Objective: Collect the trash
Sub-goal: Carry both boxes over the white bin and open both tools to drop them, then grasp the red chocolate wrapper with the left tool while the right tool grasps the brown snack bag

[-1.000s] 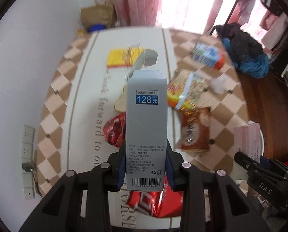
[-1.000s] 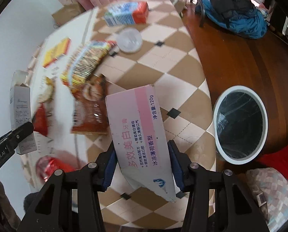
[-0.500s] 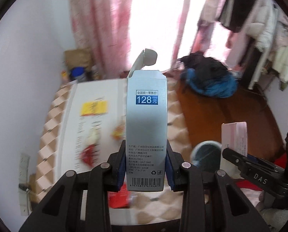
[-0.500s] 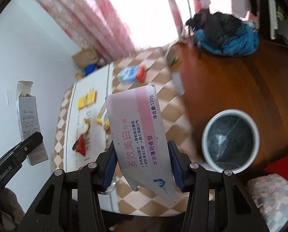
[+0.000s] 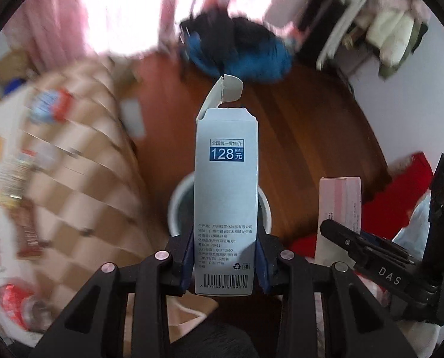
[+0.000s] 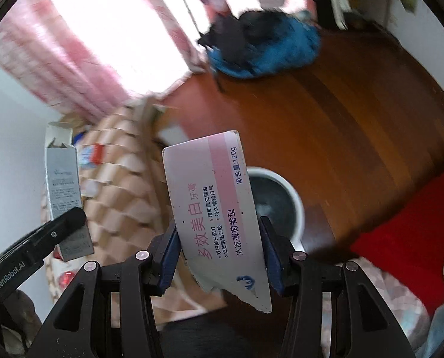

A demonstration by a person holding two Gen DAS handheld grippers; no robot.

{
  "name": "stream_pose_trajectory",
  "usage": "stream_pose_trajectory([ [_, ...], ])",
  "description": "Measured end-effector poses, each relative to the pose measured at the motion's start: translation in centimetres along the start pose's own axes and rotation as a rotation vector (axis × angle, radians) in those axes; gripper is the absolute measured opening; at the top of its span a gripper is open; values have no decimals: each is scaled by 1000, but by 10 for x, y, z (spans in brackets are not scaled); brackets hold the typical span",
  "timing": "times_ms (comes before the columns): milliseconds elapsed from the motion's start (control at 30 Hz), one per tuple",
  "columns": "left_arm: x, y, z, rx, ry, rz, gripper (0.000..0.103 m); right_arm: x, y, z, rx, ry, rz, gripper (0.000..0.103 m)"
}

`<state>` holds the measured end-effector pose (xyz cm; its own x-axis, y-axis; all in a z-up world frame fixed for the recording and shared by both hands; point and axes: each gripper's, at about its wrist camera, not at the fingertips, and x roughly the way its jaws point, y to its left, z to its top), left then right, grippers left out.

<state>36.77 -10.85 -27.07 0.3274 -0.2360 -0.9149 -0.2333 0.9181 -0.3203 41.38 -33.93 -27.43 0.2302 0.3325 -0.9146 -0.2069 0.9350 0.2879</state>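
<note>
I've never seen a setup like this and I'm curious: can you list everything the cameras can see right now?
Grey box: 1, pale grey-blue, top flap open, held upright in the left gripper, in front of the bin.
Pink box: 1, white and pink, torn at its lower end, held in the right gripper.
Bin: 1, white rim, dark liner, on the wooden floor.
Table: 1, tan and white checks, blurred, on the left, wrappers lying on it.
Clothes pile: 1, blue and black, on the far floor.
Curtains: pink, by the bright window.
Red cloth: 1, lower right.
Left gripper: 1, black, blue pads.
Right gripper: 1, black, blue pads.
</note>
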Motion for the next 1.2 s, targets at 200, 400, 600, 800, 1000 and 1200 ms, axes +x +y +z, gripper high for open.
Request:
stream_pose_trajectory([
  [200,91,3,15,-47,190,-44,31,74,-66,-5,70,136,-23,52],
  [400,131,12,25,-98,246,-4,73,141,-82,-5,91,204,-12,53],
  [600,133,10,15,-56,226,144,98,194,-89,-1,87,233,6,94],
  [800,133,13,7,7,190,280,98,207,-89,-2,53,243,-94,101],
  [1000,133,12,0,24,178,316,98,205,-93,-14,51,252,-179,102],
  [1200,115,4,-5,34,144,318,98,185,-93,-22,67,246,-205,102],
])
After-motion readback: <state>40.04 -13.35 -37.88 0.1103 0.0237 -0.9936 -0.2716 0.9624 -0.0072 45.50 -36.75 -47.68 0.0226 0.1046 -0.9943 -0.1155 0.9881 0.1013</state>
